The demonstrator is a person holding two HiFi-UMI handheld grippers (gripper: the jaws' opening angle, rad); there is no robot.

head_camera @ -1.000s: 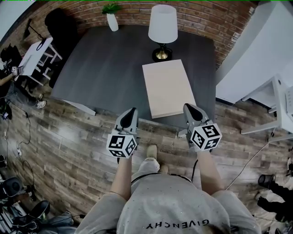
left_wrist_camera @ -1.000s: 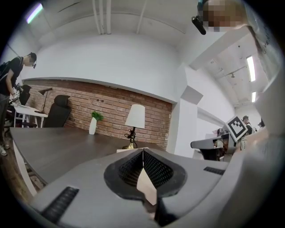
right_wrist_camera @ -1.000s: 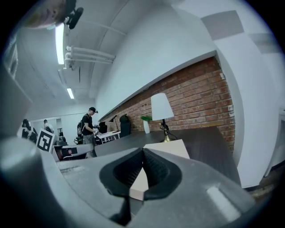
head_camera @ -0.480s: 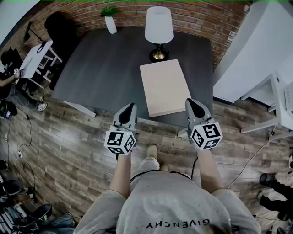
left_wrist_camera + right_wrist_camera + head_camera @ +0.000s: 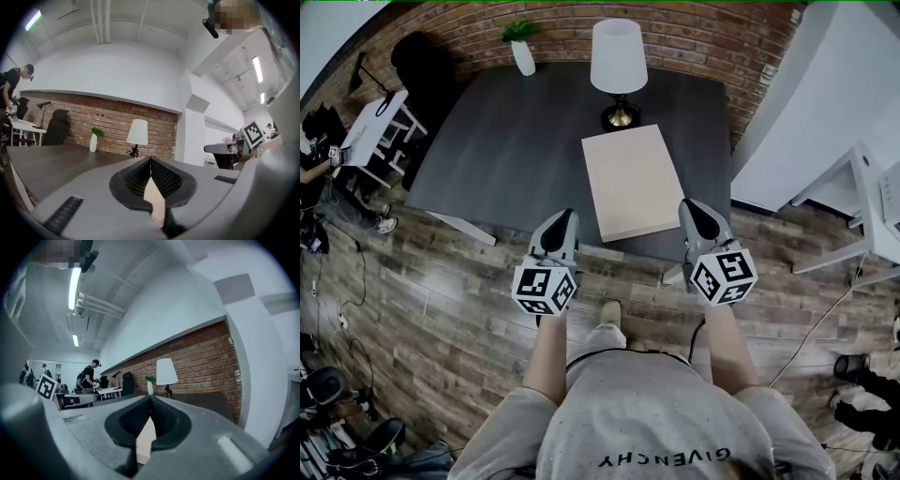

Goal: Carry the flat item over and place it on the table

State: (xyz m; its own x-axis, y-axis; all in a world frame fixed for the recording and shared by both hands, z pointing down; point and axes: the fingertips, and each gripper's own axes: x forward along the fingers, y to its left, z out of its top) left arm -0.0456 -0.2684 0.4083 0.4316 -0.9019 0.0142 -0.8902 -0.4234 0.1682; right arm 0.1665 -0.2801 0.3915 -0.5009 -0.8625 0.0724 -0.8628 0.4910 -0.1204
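Flat board on counter, both grippers closed and holding nothing.
Head view: the pale flat board (image 5: 630,183) lies on the dark counter (image 5: 516,141), centre-right of frame, with its far edge near the lamp (image 5: 617,66) and its near edge close to the counter's near edge. A potted plant (image 5: 522,52) stands at upper left. The left gripper (image 5: 564,217) sits lower left of the board and the right gripper (image 5: 689,208) lower right, both apart from the board. Left gripper view: jaws meet at the tips, nothing clamped; counter, lamp and brick wall (image 5: 112,123) beyond. Right gripper view: jaws closed tip to tip, nothing between them; lamp and brick wall centre-right of frame.
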